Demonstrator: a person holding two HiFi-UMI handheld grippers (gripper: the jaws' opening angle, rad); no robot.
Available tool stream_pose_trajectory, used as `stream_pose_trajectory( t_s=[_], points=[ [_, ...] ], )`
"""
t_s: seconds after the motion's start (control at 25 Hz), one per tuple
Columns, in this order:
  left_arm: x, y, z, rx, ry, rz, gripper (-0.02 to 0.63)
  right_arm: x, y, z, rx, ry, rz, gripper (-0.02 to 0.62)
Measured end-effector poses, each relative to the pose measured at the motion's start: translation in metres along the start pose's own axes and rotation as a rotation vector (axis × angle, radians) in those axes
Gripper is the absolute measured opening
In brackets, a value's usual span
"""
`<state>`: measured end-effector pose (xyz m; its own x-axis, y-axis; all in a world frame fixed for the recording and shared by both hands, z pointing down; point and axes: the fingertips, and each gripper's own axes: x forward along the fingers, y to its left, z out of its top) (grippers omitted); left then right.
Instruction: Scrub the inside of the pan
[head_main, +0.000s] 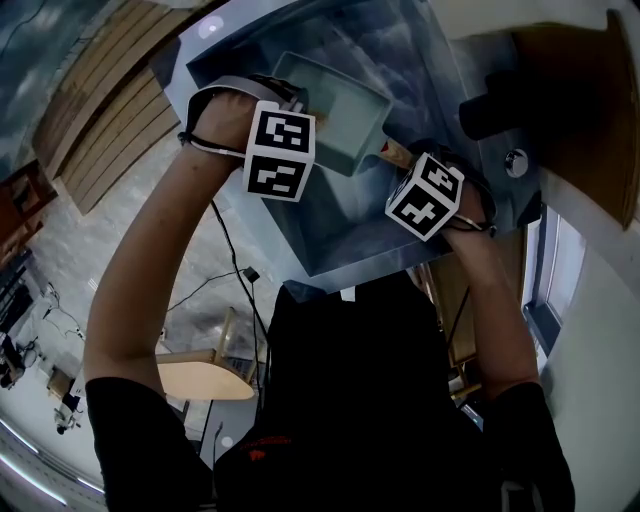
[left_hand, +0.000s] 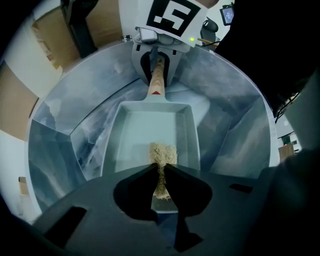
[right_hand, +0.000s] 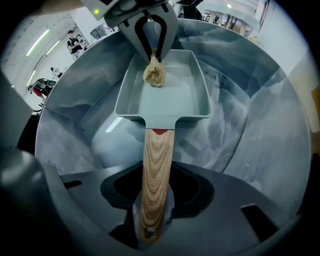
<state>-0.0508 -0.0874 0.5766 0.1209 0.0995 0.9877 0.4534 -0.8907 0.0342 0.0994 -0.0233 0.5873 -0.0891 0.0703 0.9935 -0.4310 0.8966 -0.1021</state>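
A pale green rectangular pan (head_main: 345, 110) with a wooden handle (right_hand: 155, 175) lies in a steel sink. My right gripper (right_hand: 152, 220) is shut on that handle near its end, and the left gripper view also shows the handle (left_hand: 157, 80) running up into it. My left gripper (left_hand: 161, 172) is shut on a beige fibrous scrubber (left_hand: 163, 154), whose tuft rests on the pan floor (left_hand: 150, 135) near the end wall farthest from the handle. The right gripper view shows the scrubber (right_hand: 155, 74) at the pan's far end under the left gripper (right_hand: 152, 50). Both grippers point down.
The steel sink walls (head_main: 300, 230) rise close around the pan on all sides. A dark fitting (head_main: 500, 110) and a round metal piece (head_main: 515, 160) sit at the sink's right rim, beside a wooden countertop (head_main: 590, 110).
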Motion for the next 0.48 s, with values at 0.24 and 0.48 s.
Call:
stream_pose_trajectory(
  t_s=[0.24,0.48],
  points=[
    [0.001,-0.028,-0.001,-0.011,0.02,-0.094,0.055,-0.001,0.0,-0.001,0.001,0.006,-0.007,0.152],
    [0.003,-0.029,-0.001,-0.006,0.035,-0.092,0.055,0.001,-0.001,0.001,0.001,0.008,-0.017,0.152]
  ],
)
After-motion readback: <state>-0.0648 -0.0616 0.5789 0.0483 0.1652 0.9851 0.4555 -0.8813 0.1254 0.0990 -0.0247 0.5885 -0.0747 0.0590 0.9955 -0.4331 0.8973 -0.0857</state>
